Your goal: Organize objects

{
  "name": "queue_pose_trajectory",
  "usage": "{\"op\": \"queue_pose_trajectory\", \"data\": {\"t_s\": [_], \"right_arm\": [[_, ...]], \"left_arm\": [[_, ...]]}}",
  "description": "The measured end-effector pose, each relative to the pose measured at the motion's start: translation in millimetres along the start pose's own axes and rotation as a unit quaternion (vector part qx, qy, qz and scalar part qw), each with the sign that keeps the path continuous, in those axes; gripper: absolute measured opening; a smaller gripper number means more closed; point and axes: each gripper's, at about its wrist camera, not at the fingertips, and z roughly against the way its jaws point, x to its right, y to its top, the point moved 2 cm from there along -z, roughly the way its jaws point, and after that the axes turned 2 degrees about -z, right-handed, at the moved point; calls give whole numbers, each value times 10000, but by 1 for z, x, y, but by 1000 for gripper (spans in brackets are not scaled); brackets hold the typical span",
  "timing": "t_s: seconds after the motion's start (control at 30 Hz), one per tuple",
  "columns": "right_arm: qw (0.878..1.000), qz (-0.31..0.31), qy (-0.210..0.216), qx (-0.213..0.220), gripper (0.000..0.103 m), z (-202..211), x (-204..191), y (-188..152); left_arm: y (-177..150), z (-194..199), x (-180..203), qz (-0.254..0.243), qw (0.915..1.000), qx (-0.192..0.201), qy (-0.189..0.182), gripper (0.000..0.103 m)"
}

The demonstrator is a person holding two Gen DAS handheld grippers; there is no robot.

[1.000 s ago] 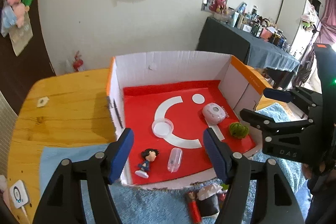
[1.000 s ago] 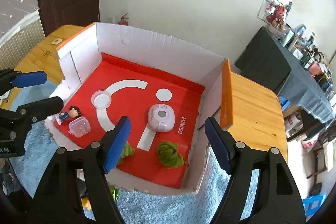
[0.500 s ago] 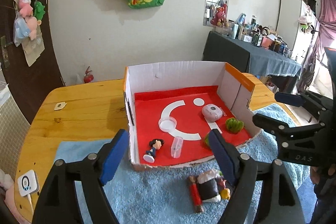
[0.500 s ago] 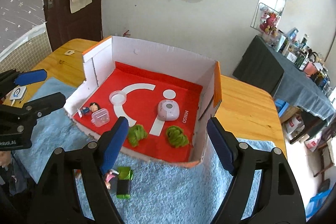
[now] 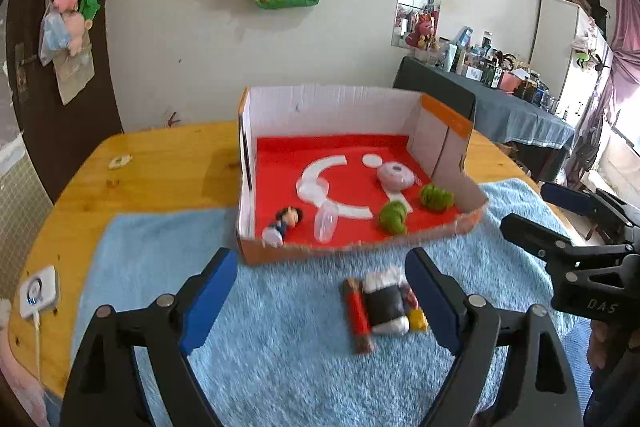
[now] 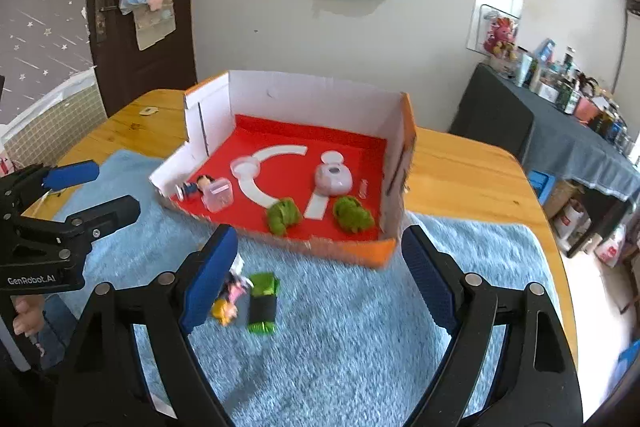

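A white-walled cardboard box [image 5: 332, 103] with a red floor stands on the table; it also shows in the right wrist view [image 6: 304, 95]. Inside lie a small figurine [image 5: 286, 221], a clear plastic container [image 5: 325, 223], a clear round lid [image 5: 314, 187], a pink round device [image 5: 395, 175] and two green fuzzy toys [image 5: 394, 217] [image 5: 435, 197]. A cluster of small toys [image 5: 382, 307] lies on the blue mat in front of the box; it also shows in the right wrist view [image 6: 252, 297]. My left gripper [image 5: 320, 303] is open and empty over the mat. My right gripper [image 6: 316, 279] is open and empty.
A blue fuzzy mat [image 5: 280, 347] covers the near part of the wooden table [image 5: 160, 171]. A white charger [image 5: 38, 293] lies at the table's left edge. A dark cluttered side table [image 5: 500, 103] stands at the back right.
Both grippers have pulled back and up from the box. The toy cluster on the mat has come into full view. Both stay open.
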Motion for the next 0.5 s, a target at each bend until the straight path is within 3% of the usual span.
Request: {"op": "queue_pose_trajectory", "data": {"t_s": [0.3, 0.5], "right_arm": [[9998, -146, 14, -127, 85, -12, -3, -43], [9993, -213, 81, -290, 85, -25, -6, -66]], "left_arm": [[-45, -16, 0, 183, 9994, -227, 162, 88], [-65, -29, 2, 224, 9988, -434, 82, 88]]}}
